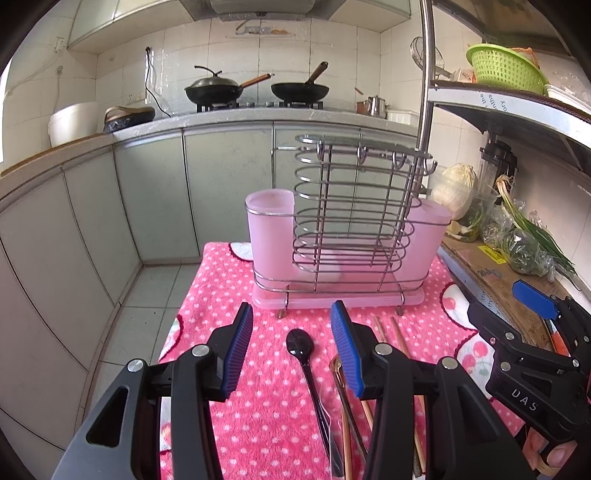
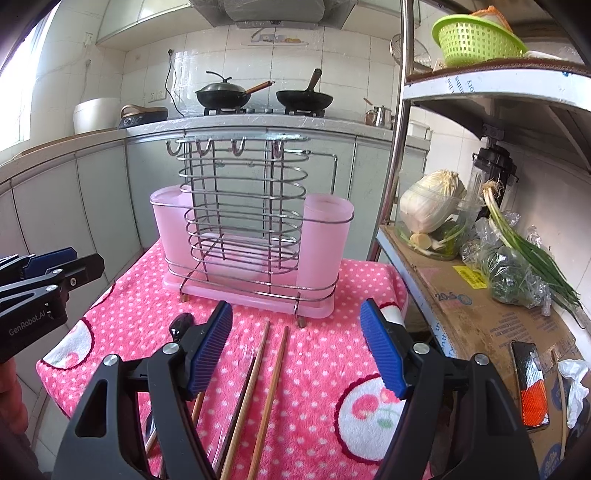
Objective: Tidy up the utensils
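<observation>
A wire utensil rack [image 1: 347, 206] with a pink cup at each end [image 2: 325, 236] stands at the far side of a pink dotted towel [image 1: 229, 295]. In front of it lie a black spoon [image 1: 300, 347], a pair of wooden chopsticks [image 2: 275, 369] and a bronze-coloured utensil [image 1: 345, 413]. My left gripper [image 1: 291, 306] hovers open over the towel, the spoon's bowl lying below and between its fingers, untouched. My right gripper [image 2: 295, 306] is open wide above the chopsticks and holds nothing. In the right wrist view the spoon's bowl [image 2: 181, 325] shows just left of the left finger.
A shelf unit stands close on the right, with cabbage [image 2: 432, 203], bagged greens [image 2: 517, 266], a cardboard sheet [image 2: 480, 325] and a green basket [image 2: 476, 35] above. Its steel post [image 2: 397, 147] rises beside the rack. Cabinets and a stove with pans [image 1: 255, 90] lie beyond; tiled floor on the left.
</observation>
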Demonstrator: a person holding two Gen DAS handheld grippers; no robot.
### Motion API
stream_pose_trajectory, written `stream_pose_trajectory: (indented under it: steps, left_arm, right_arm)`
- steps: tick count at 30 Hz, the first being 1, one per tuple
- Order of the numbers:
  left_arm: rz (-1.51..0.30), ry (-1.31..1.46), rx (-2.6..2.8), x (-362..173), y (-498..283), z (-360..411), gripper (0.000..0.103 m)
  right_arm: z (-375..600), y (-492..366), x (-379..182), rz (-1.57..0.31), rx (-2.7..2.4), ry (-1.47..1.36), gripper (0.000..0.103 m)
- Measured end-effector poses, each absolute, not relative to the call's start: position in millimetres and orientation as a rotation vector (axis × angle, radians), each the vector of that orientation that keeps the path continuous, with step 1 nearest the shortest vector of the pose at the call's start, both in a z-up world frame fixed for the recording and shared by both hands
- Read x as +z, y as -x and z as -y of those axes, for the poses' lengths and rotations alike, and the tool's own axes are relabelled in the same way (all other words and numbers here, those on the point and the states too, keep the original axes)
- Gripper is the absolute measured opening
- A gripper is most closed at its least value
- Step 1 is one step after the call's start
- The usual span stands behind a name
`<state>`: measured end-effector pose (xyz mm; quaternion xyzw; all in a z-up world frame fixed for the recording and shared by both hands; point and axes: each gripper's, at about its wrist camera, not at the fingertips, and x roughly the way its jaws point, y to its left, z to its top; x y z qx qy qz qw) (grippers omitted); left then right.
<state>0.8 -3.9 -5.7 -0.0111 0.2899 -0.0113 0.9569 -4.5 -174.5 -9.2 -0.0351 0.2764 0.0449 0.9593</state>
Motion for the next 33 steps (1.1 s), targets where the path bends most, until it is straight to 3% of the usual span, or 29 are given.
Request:
stream_pose_trajectory:
  steps: [14, 24, 33]
  left_arm:
    - [-0.914, 0.118, -0.081, -50.9, -54.6, -45.1, 0.043]
    - [-1.223, 0.294, -0.196, -95.0, -110.0, -33.3, 0.034]
    - [-1.327, 0.251, -0.121, -124.9, -148.6, -0.8, 0.032]
  right_arm:
    - [214.0, -40.4, -42.9, -0.830, 0.150, -0.096, 0.071]
    - [227.4, -64.4, -72.3, -0.972, 0.227, -0.282, 0.050]
    - [234.7, -79.4, -86.3, -1.031, 0.243, -0.334, 0.048]
